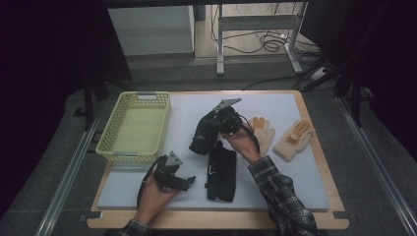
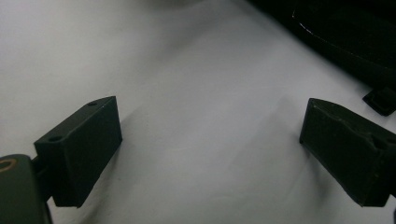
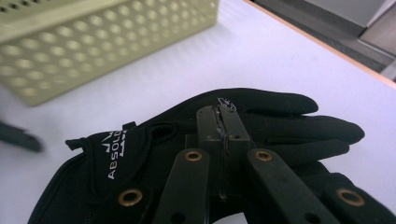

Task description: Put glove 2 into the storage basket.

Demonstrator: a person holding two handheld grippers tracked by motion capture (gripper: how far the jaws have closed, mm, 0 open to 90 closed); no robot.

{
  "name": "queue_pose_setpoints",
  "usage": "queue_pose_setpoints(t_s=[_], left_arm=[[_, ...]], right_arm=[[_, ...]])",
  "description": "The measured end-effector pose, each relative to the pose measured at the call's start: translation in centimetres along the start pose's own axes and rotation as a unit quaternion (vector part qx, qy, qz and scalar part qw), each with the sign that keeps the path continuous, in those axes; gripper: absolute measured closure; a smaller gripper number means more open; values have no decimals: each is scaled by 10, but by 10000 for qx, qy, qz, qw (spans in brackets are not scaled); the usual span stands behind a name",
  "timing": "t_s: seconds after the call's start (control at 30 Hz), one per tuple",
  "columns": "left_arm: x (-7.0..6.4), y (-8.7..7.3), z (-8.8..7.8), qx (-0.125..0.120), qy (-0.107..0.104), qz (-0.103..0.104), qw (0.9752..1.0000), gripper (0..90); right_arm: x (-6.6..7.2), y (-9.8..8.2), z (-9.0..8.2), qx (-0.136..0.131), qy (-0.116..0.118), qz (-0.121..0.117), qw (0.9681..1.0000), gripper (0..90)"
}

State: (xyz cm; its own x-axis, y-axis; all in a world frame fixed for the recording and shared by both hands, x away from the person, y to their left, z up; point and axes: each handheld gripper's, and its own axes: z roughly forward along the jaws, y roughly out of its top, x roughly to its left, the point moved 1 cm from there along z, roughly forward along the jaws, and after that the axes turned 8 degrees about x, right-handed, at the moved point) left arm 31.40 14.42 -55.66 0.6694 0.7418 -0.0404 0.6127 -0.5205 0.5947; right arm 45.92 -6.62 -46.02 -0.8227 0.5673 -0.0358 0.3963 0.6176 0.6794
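My right gripper (image 1: 215, 126) is shut on a black glove (image 1: 203, 133) and holds it up over the middle of the mat, to the right of the basket. In the right gripper view, the jaws (image 3: 224, 119) pinch the fabric of this black glove (image 3: 285, 122), which bears white lettering on its cuff. A second black glove (image 1: 221, 172) lies flat on the mat below it. My left gripper (image 1: 189, 181) rests low at the front left of the mat, and its jaws (image 2: 210, 135) stand wide open with bare mat between them. The second black glove's edge (image 2: 355, 37) shows beyond them.
A pale yellow perforated basket (image 1: 134, 156) stands at the left of the mat, also close by in the right gripper view (image 3: 93, 42). Two beige gloves (image 1: 263, 132) (image 1: 295, 140) lie at the right. The grey mat (image 1: 295, 187) lies on a wooden table.
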Motion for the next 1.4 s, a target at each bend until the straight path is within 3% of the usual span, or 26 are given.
queue_pose_setpoints(t_s=[0.3, 0.4, 0.5, 0.53, 0.63, 0.67, 0.8, 0.87, 0.9, 0.97, 1.03, 1.1, 1.17, 1.4], left_arm=[[0, 0, 0, 5, 13, 12, 10000, 56], [0, 0, 0, -9, 2, 0, 10000, 56], [0, 0, 0, -20, 6, -17, 10000, 56], [0, 0, 0, -21, 7, -17, 10000, 56], [0, 0, 0, -18, 0, -24, 10000, 56], [0, 0, 0, -19, 0, -24, 10000, 56], [-1, 0, 0, -25, 3, -49, 10000, 56], [-1, 0, 0, -24, 0, -31, 10000, 56], [0, 0, 0, -24, 12, -19, 10000, 56], [-1, 0, 0, -27, 0, -32, 10000, 56], [-1, 0, 0, -28, 4, -31, 10000, 56], [-1, 0, 0, -22, 2, -25, 10000, 56], [-1, 0, 0, -24, -1, -28, 10000, 56], [0, 0, 0, -24, -3, -33, 10000, 56]], right_arm=[[22, -12, -44, -214, 364, -311, 9986, 885], [33, -27, -66, -279, 533, -477, 9970, 885], [37, -35, -73, -308, 638, -515, 9962, 885], [42, -46, -79, -297, 761, -556, 9951, 885], [46, -56, -83, -265, 839, -636, 9941, 885], [50, -67, -83, -251, 970, -664, 9927, 885], [54, -81, -78, -193, 1031, -746, 9917, 885], [55, -91, -69, -110, 1059, -757, 9914, 884], [55, -98, -59, 8, 907, -891, 9919, 882], [55, -102, -54, 62, 867, -961, 9916, 879], [53, -110, -43, 84, 930, -1048, 9901, 862], [50, -114, -36, 93, 1020, -859, 9910, 829], [47, -115, -37, 76, 953, -684, 9931, 723], [41, -116, -59, -63, 632, -434, 9970, 663]])
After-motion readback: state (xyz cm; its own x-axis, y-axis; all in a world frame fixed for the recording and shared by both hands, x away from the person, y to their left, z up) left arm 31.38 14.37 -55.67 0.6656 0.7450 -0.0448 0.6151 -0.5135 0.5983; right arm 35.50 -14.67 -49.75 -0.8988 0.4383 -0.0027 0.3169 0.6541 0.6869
